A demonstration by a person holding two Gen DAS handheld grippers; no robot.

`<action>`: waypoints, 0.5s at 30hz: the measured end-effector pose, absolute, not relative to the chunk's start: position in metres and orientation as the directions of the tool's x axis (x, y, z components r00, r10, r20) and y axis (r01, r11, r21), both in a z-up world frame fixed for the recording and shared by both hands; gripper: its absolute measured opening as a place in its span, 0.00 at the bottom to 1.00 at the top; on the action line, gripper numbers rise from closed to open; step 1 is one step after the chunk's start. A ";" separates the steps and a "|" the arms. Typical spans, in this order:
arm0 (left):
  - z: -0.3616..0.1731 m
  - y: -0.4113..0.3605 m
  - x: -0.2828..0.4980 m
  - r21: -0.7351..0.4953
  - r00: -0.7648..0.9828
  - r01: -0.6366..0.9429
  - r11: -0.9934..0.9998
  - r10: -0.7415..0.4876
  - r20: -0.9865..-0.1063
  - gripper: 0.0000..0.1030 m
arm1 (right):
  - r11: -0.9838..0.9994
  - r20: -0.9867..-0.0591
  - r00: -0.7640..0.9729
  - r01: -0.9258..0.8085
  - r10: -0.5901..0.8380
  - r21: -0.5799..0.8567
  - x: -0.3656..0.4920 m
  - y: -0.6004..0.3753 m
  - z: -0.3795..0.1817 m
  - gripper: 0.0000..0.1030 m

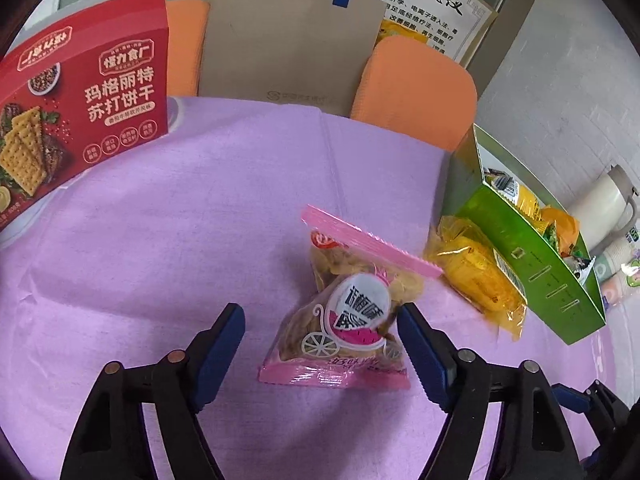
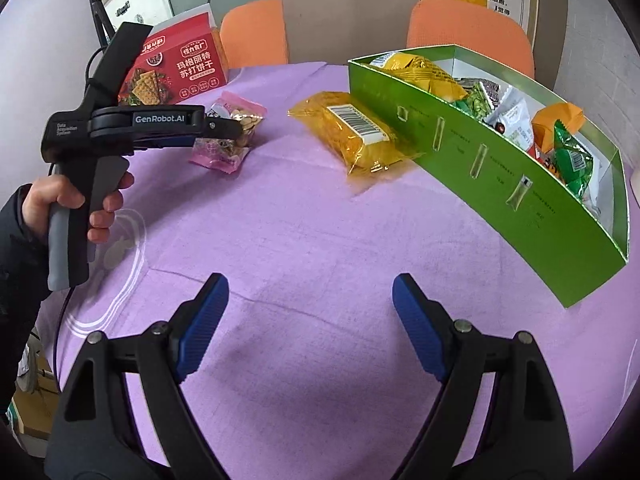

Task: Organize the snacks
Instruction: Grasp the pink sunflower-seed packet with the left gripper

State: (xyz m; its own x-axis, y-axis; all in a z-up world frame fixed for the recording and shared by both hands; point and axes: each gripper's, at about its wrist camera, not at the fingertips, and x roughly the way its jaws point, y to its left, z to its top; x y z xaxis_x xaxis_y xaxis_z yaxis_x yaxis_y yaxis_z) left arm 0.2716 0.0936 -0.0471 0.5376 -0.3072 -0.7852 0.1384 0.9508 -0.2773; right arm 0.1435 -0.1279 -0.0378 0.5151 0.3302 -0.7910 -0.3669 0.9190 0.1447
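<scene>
On the purple bench (image 2: 320, 240), a green box (image 2: 500, 184) holds snacks; a yellow packet (image 2: 356, 132) lies beside it. Left claw (image 1: 320, 320), released, straddles the pink snack bag (image 1: 344, 320); right claw (image 2: 310, 304) released, empty. Risk: slippery film escaping an off-centre pinch.

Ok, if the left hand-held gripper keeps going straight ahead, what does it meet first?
The pink snack bag, already between the open fingers of the left hand-held gripper. Its right finger looks near the bag's edge; contact is unclear.
</scene>
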 end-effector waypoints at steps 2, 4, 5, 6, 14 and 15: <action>-0.047 0.089 0.269 -0.262 0.545 0.171 0.950 -0.312 -0.778 0.59 | 0.920 -0.796 0.511 -0.366 0.325 0.141 0.144 -0.126 -0.040 0.82; -0.046 0.084 0.266 -0.271 0.528 0.188 0.944 -0.330 -0.782 0.48 | 0.920 -0.799 0.506 -0.363 0.326 0.146 0.145 -0.125 -0.041 0.82; -0.046 0.082 0.263 -0.264 0.528 0.190 0.946 -0.325 -0.785 0.46 | 0.920 -0.798 0.506 -0.362 0.327 0.148 0.144 -0.125 -0.041 0.82; -0.045 0.080 0.260 -0.264 0.524 0.196 0.944 -0.329 -0.786 0.42 | 0.921 -0.797 0.507 -0.362 0.327 0.147 0.143 -0.125 -0.040 0.82; -0.043 0.046 0.207 -0.315 0.450 0.300 0.900 -0.425 -0.786 0.41 | 0.924 -0.790 0.520 -0.355 0.324 0.145 0.129 -0.130 -0.035 0.82; -0.043 0.040 0.197 -0.330 0.437 0.312 0.891 -0.443 -0.783 0.41 | 0.924 -0.790 0.522 -0.354 0.322 0.143 0.126 -0.132 -0.035 0.82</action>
State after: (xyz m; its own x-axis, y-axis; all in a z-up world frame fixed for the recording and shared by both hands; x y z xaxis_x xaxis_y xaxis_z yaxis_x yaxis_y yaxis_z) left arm 0.1970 0.0402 -0.0426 0.4373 -0.4432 -0.7826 0.3119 0.8909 -0.3302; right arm 0.1261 -0.1315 -0.0352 0.5216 0.3222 -0.7900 -0.3542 0.9242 0.1430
